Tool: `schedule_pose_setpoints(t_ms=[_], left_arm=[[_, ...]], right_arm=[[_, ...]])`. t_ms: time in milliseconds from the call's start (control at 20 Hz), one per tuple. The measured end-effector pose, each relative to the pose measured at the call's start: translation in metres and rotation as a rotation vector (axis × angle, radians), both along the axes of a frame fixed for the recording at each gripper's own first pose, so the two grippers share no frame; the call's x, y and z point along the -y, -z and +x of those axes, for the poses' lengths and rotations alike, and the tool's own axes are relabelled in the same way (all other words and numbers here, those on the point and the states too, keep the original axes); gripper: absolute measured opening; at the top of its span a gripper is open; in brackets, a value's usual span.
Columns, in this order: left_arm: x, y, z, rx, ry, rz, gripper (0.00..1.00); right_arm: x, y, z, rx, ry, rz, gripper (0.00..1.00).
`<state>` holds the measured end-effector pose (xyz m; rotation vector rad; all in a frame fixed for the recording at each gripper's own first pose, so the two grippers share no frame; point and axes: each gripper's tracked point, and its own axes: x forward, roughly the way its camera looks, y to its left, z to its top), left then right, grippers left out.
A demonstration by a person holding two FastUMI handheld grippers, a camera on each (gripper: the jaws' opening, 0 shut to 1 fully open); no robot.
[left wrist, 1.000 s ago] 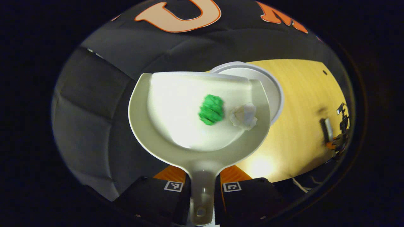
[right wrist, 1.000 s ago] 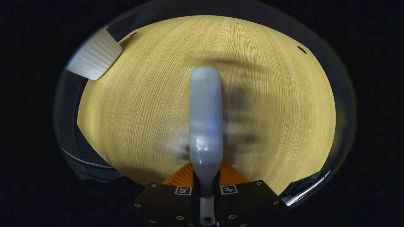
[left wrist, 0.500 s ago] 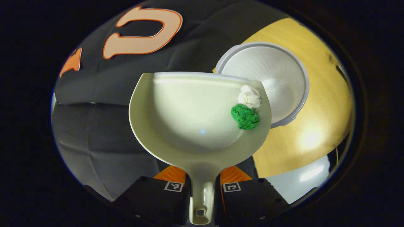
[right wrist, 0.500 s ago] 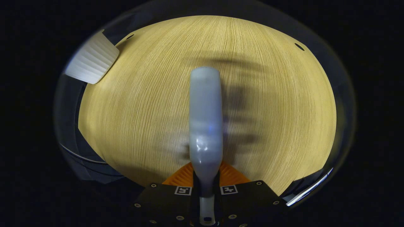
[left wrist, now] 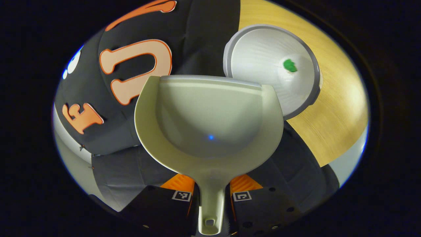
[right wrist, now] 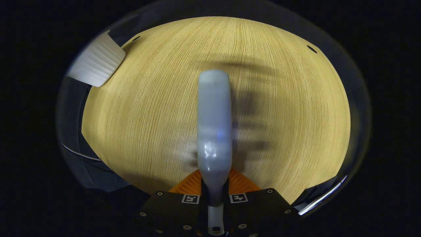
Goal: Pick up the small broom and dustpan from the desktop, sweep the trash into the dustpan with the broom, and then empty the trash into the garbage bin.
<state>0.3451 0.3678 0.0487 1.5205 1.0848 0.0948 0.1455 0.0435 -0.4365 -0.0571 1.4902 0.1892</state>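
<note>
So the biggest thing going on is the wooden desktop (right wrist: 279,108). In the right gripper view it spreads out pale and grainy under everything, and in the left gripper view a slice of it (left wrist: 335,108) sits behind the bin. I'll use the garbage bin as the landmark from here.

The garbage bin (left wrist: 306,95) is white with a grey rim and ribbed walls, sitting on the desktop at its edge. In the right gripper view just a ribbed corner of it (right wrist: 97,62) pokes in at the far left of the desktop.

Next down, the dustpan (left wrist: 209,121), a cream scoop tilted so that its right front corner overlaps the bin's rim. Its bowl looks bare. The left gripper (left wrist: 210,194) has both fingers pressed on the dustpan's handle, so that's a solid grip.

Then the broom (right wrist: 214,121), a pale grey thing held over the desktop, well apart from the bin's corner, throwing a smeared shadow on the wood beside it. The right gripper (right wrist: 213,194) is clamped on its handle, fingers snug on either side.

Smallest: a green bit of trash (left wrist: 289,65) lying inside the bin, on its inner wall toward the right rim.
</note>
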Motion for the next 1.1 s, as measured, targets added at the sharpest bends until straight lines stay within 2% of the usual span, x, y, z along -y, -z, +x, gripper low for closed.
schedule_pose_setpoints(t_ms=[100,200,250,300,350,400,550,600,650,700,750,850,1100], left_arm=[[-0.007,0.031,-0.017,0.037,-0.174,-0.206,0.31],[-0.004,0.060,-0.028,0.057,-0.307,-0.370,0.31],[-0.001,0.071,-0.029,0.071,-0.346,-0.430,0.31],[0.008,0.061,-0.029,0.086,-0.384,-0.483,0.31],[0.013,0.078,-0.040,0.102,-0.421,-0.550,0.31],[0.013,0.092,-0.041,0.114,-0.469,-0.628,0.31],[0.051,0.127,-0.058,0.113,-0.581,-0.920,0.31],[0.069,0.136,-0.065,0.091,-0.608,-1.010,0.31],[0.088,0.147,-0.071,0.070,-0.625,-1.084,0.31],[0.103,0.155,-0.078,0.042,-0.641,-1.139,0.31],[0.118,0.165,-0.083,0.022,-0.656,-1.183,0.31],[0.149,0.167,-0.109,-0.021,-0.668,-1.258,0.32],[0.217,0.175,-0.125,-0.118,-0.668,-1.370,0.31]], right_arm=[[0.000,0.000,-0.001,0.002,0.007,0.000,0.19],[0.000,-0.001,0.000,0.003,0.011,-0.002,0.19],[0.000,-0.001,0.000,0.003,0.013,-0.003,0.20],[-0.001,-0.001,0.000,0.004,0.015,-0.001,0.19],[-0.001,-0.001,0.000,0.007,0.019,-0.001,0.28],[-0.001,-0.001,0.001,0.012,0.031,0.001,0.20],[-0.002,-0.002,0.003,0.024,0.055,0.012,0.21],[-0.003,-0.003,0.004,0.030,0.059,0.013,0.22],[-0.002,-0.004,0.005,0.037,0.065,0.010,0.14],[-0.002,-0.005,0.007,0.040,0.069,0.011,0.24],[-0.004,-0.006,0.006,0.041,0.075,0.021,0.25],[-0.008,-0.011,0.010,0.058,0.084,0.036,0.27],[-0.008,-0.014,0.012,0.081,0.083,0.033,0.27]])
